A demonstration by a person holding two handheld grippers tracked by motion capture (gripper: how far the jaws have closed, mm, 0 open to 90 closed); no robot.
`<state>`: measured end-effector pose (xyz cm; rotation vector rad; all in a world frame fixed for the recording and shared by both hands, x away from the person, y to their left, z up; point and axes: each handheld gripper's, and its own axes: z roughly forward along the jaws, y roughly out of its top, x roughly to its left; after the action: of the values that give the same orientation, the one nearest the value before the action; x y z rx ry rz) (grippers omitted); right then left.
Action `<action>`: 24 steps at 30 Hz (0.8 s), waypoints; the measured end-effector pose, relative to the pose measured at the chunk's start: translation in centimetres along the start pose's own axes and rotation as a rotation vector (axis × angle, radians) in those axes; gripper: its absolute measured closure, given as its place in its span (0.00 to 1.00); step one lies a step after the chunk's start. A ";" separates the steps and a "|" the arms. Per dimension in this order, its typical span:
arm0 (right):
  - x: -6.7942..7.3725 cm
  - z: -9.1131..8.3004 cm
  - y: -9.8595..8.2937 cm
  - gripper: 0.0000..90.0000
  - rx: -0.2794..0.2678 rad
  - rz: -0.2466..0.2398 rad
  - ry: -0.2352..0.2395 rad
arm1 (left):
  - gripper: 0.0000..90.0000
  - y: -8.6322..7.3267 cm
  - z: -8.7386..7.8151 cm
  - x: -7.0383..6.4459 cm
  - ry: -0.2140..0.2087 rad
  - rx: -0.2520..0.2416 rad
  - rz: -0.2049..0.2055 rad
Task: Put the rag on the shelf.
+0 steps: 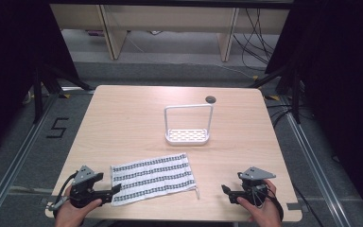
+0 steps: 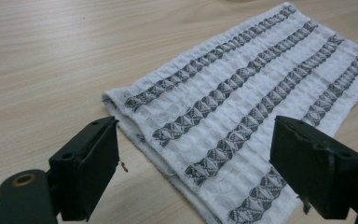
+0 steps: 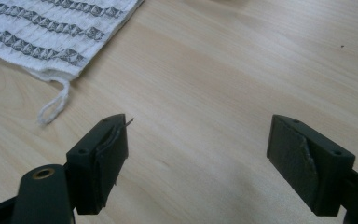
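A folded white towel (image 1: pixel 152 178) with dark patterned stripes lies flat near the table's front edge. My left gripper (image 1: pixel 109 193) sits at the towel's left end, open, its jaws straddling the near corner of the towel (image 2: pixel 223 116). Open as well, my right gripper (image 1: pixel 227 191) rests on bare wood to the right of the towel, with nothing between its jaws. In the right gripper view (image 3: pixel 198 149) the towel's corner (image 3: pixel 51 32) and its white hanging loop (image 3: pixel 53 106) lie ahead and to the left. A white wire rack (image 1: pixel 188 124) with a perforated base stands beyond the towel at mid-table.
The wooden table (image 1: pixel 123 123) has a round cable hole (image 1: pixel 211 99) near its far edge. Black frame legs stand at both far corners. Cables run across the floor at back right. Bare wood stretches between the towel and the rack.
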<state>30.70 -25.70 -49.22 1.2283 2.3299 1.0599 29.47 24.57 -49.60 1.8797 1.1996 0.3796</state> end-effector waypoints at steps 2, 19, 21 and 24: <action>0.1 0.0 0.0 0.24 0.003 -0.010 -0.016 | 0.16 0.0 0.0 0.0 -0.003 -0.001 -0.002; 1.1 0.3 0.9 0.23 -0.002 -0.025 0.022 | 0.16 1.9 1.8 -1.4 -0.042 0.041 0.075; 1.2 0.4 1.1 0.22 -0.003 -0.033 0.025 | 0.16 2.2 2.0 -1.7 -0.052 0.041 0.072; 1.6 0.3 1.4 0.22 -0.011 -0.054 0.036 | 0.16 3.0 2.5 -2.3 -0.066 0.026 0.071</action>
<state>30.77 -23.76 -48.33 1.1441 2.3670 1.0845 31.70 20.81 -48.30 1.9464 1.1011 0.3399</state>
